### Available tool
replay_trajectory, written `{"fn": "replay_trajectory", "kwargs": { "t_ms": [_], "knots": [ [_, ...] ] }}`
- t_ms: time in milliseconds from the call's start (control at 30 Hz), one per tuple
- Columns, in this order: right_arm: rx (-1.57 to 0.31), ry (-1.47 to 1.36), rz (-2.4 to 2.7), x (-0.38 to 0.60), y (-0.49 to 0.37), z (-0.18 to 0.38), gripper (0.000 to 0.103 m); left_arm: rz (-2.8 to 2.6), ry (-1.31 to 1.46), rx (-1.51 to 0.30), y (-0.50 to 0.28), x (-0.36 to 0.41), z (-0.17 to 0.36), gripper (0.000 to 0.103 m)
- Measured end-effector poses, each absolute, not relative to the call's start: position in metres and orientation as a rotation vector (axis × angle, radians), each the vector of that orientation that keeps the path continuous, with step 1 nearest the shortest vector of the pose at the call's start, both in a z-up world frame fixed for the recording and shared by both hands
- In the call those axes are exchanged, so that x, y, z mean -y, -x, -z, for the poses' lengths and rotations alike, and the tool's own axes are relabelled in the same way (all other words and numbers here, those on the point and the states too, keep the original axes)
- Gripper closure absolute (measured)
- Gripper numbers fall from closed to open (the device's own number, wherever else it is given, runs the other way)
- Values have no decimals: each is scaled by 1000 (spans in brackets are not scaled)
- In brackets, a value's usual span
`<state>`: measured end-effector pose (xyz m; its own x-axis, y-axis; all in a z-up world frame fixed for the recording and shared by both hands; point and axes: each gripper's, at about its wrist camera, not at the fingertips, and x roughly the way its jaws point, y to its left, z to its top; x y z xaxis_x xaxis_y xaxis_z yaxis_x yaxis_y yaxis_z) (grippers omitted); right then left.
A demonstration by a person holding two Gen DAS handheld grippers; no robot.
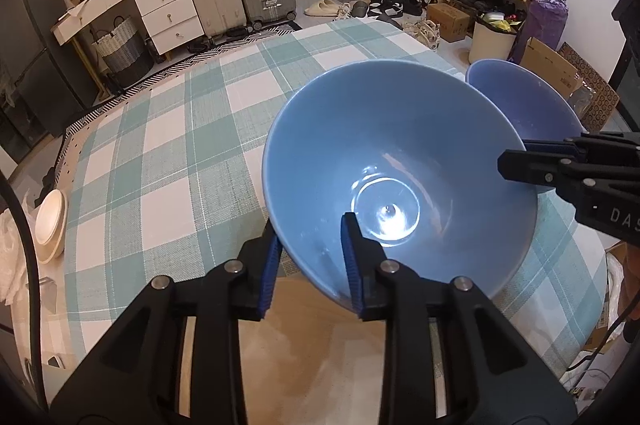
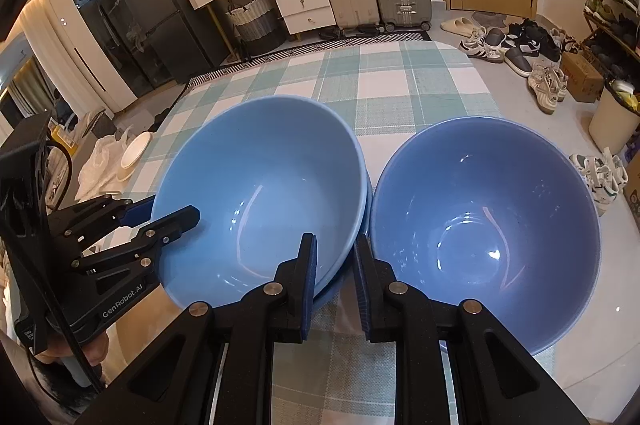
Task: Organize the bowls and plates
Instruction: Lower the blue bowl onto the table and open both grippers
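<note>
Left wrist view
- Left gripper [image 1: 310, 225]: straddles the nearest rim of the near bowl [image 1: 380, 145], one finger outside and one inside. The wall runs slantwise across the gap, so I read the jaws as slackened, not pinching.
- Right gripper [image 1: 514, 157]: comes in from the right onto the same bowl's opposite rim.
- Far bowl [image 1: 520, 97]: just behind the near bowl, on the checked tablecloth [image 1: 180, 145].

Right wrist view
- Right gripper: jaws drawn almost together at the near bowl's rim. One finger lies over the bowl's inside and the other in the gap towards the far bowl, so I read it as clenched on that rim.
- Near bowl: sits nested in a lower bowl [image 2: 362, 209], whose rim peeks out beneath it.
- Far bowl: upright, just beside the stack; I cannot tell if they touch.

Judgement
- Step: letting go of the near bowl, now seated on the stack.
- Next move: free the right jaws and lift both clear without nudging the stack. Then grip the far bowl by its rim and nest it on top.
</note>
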<state>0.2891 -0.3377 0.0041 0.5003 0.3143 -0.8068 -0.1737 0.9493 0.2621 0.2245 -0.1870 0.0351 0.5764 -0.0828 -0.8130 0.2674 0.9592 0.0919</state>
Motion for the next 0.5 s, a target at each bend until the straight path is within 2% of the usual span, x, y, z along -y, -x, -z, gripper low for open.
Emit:
{"fn": "replay_trajectory", "kwargs": {
  "t_ms": [367, 500],
  "knots": [
    [-1005, -157, -299, 337, -287, -5, 83, 220, -190, -945, -226, 185, -35, 73],
    [-1012, -171, -309, 340, -288, -4, 80, 232, -162, -953, -228, 181, -35, 69]
  ]
}}
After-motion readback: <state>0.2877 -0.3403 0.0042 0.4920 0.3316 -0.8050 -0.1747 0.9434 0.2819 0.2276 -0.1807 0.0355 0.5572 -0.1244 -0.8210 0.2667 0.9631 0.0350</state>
